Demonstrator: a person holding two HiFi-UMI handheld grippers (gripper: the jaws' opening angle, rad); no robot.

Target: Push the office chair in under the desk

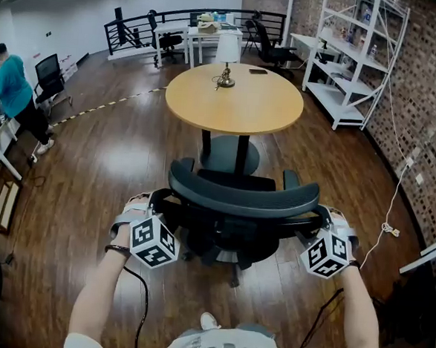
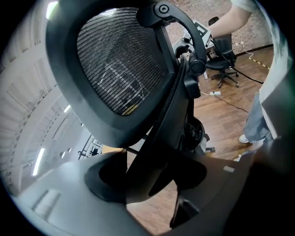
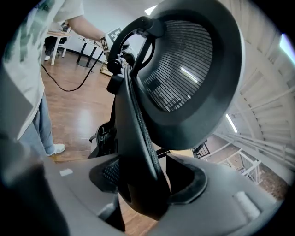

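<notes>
So, the round desk (image 1: 234, 100) stands ahead on the wood floor, with the office chair (image 1: 242, 197) just short of it, backrest toward the person. The left gripper (image 1: 150, 211) and right gripper (image 1: 325, 223) each pinch 1 side edge of that backrest. 1 small lamp (image 1: 227, 58) sits on the desk.

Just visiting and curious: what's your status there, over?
Both clamped: left tool and right tool on the office chair, at its backrest edges. Backrest still short of the round table. Its pedestal base dead ahead.
</notes>
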